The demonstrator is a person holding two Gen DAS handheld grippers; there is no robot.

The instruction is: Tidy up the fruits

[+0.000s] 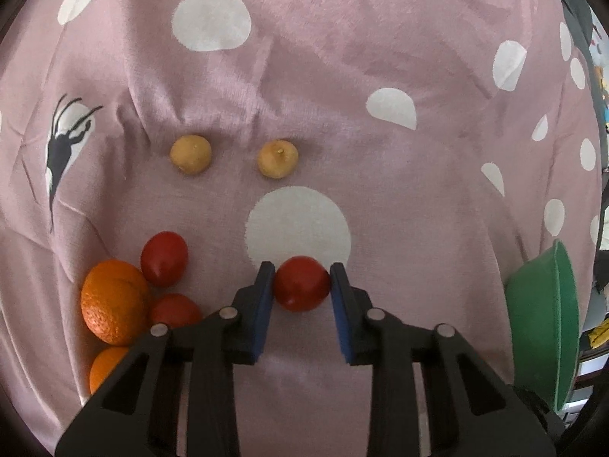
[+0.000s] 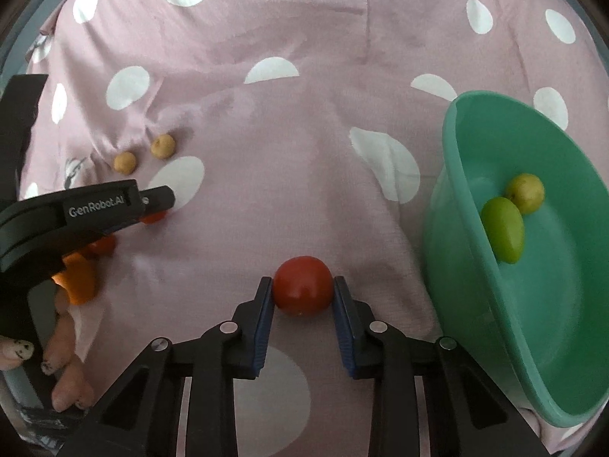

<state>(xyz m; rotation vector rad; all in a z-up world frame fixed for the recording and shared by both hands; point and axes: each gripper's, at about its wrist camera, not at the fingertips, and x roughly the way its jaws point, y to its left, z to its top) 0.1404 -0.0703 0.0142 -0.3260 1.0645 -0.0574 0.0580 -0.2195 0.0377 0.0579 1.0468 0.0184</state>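
Observation:
My left gripper (image 1: 302, 270) is shut on a red tomato (image 1: 302, 284) over the pink dotted cloth. My right gripper (image 2: 303, 281) is shut on another red tomato (image 2: 303, 285). The left gripper also shows in the right wrist view (image 2: 152, 203), at the left. A green bowl (image 2: 475, 228) stands to the right and holds a green fruit (image 2: 503, 228) and a yellowish fruit (image 2: 526, 192). The bowl shows in the left wrist view (image 1: 540, 327) at the right edge. Two small tan fruits (image 1: 190, 154) (image 1: 278, 158) lie on the cloth ahead.
At the left in the left wrist view lie two more tomatoes (image 1: 164, 258) (image 1: 176, 310) and two oranges (image 1: 114, 301) (image 1: 106, 367), close together. The cloth (image 1: 342, 76) is wrinkled. The person's hand (image 2: 64, 361) holds the left gripper.

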